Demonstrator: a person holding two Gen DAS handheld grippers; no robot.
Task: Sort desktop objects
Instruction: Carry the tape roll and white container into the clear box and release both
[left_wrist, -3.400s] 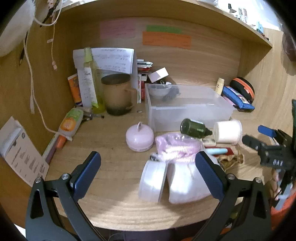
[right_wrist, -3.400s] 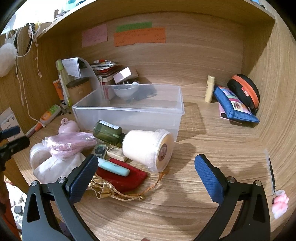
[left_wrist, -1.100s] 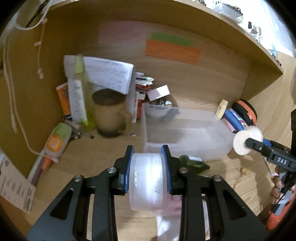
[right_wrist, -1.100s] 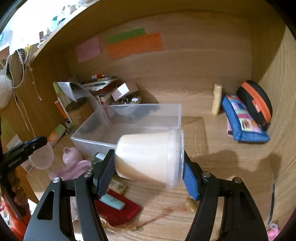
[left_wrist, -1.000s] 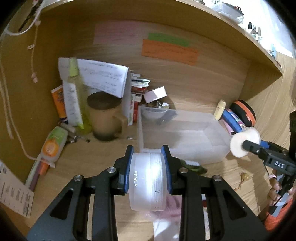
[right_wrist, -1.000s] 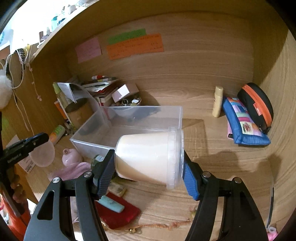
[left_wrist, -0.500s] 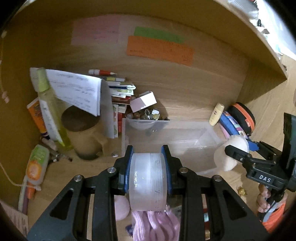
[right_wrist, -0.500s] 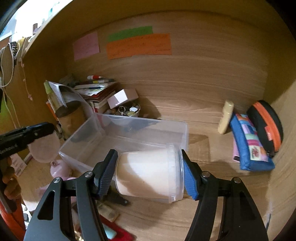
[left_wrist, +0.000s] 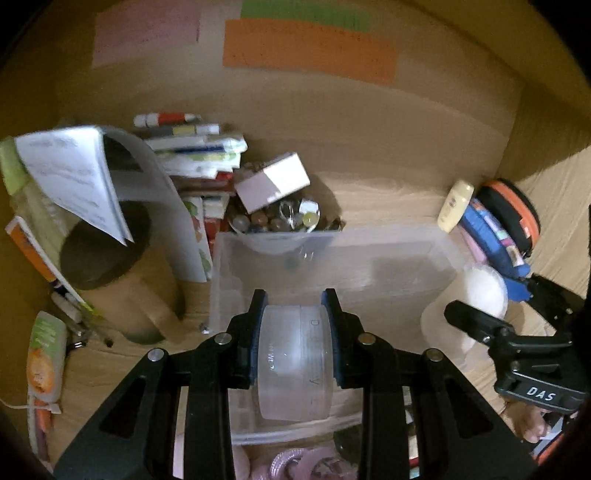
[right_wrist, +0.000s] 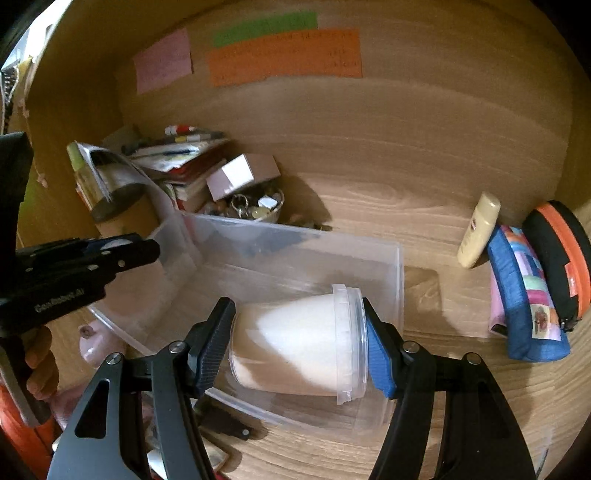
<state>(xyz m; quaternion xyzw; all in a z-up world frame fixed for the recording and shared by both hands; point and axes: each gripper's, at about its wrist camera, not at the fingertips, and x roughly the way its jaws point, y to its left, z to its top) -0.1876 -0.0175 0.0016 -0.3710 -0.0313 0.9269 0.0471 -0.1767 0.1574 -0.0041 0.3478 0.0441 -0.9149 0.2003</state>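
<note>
In the left wrist view my left gripper (left_wrist: 294, 339) is shut on a round clear jar (left_wrist: 293, 363), held on edge above the near part of the clear plastic bin (left_wrist: 402, 236). My right gripper (right_wrist: 301, 343) is shut on a white lidded tub (right_wrist: 295, 343) lying sideways, also over the bin (right_wrist: 398, 273), toward its right end. The right gripper with its tub (left_wrist: 480, 291) shows at the right of the left wrist view. The left gripper's black body (right_wrist: 81, 258) enters the right wrist view from the left.
Behind the bin stand a small bowl of trinkets (left_wrist: 273, 218), a white box (left_wrist: 273, 182), stacked books (left_wrist: 192, 147) and a brown mug (left_wrist: 122, 280). A cream tube (right_wrist: 478, 230), blue pouch (right_wrist: 524, 295) and black-orange case (right_wrist: 565, 262) lie right. Pink items (left_wrist: 303, 461) lie in front.
Both grippers have carried their containers forward and a little down, from in front of the bin to above its inside. Both grips are unchanged.
</note>
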